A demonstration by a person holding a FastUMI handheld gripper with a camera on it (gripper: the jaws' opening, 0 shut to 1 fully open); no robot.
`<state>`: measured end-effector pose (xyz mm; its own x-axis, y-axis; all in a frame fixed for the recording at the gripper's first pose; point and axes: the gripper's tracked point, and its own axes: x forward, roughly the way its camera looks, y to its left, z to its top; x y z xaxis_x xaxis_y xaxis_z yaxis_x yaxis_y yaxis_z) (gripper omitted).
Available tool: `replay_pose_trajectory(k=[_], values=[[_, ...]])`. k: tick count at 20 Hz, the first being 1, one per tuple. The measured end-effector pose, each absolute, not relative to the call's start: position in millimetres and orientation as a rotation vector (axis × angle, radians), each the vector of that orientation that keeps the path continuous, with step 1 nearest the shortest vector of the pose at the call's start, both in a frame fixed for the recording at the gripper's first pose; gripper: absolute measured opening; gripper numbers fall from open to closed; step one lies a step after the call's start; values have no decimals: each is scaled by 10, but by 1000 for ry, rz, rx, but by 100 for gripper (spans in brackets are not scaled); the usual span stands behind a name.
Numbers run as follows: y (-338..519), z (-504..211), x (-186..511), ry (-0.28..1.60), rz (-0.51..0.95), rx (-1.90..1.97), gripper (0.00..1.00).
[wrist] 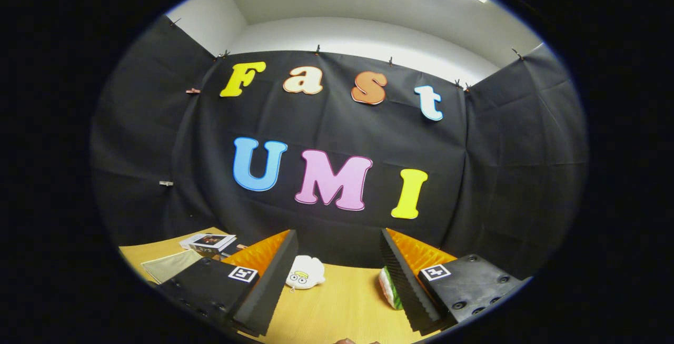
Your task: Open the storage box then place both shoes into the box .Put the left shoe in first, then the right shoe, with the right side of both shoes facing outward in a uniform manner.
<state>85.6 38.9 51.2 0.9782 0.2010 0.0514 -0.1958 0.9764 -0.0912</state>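
My gripper (337,238) is open, its two fingers spread wide above a wooden table (337,307) with nothing between them. Beyond the left finger, a small white plush toy with cartoon eyes (305,273) lies on the table. Close against the inner side of the right finger shows part of a white, green and red object (388,287), mostly hidden by that finger; I cannot tell what it is.
Past the left finger, a flat white box or book (208,241) lies near the back of the table, with a pale flat sheet (168,265) beside it. The black booth wall stands close behind the table.
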Motion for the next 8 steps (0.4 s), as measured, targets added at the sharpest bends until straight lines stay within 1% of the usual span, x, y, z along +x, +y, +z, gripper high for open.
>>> replay_pose_trajectory(k=[3, 5, 8], values=[[206, 361, 748, -65, 189, -113, 97], [250, 337, 674, -72, 210, -96, 97], [160, 282, 670, -48, 202, -60, 97]])
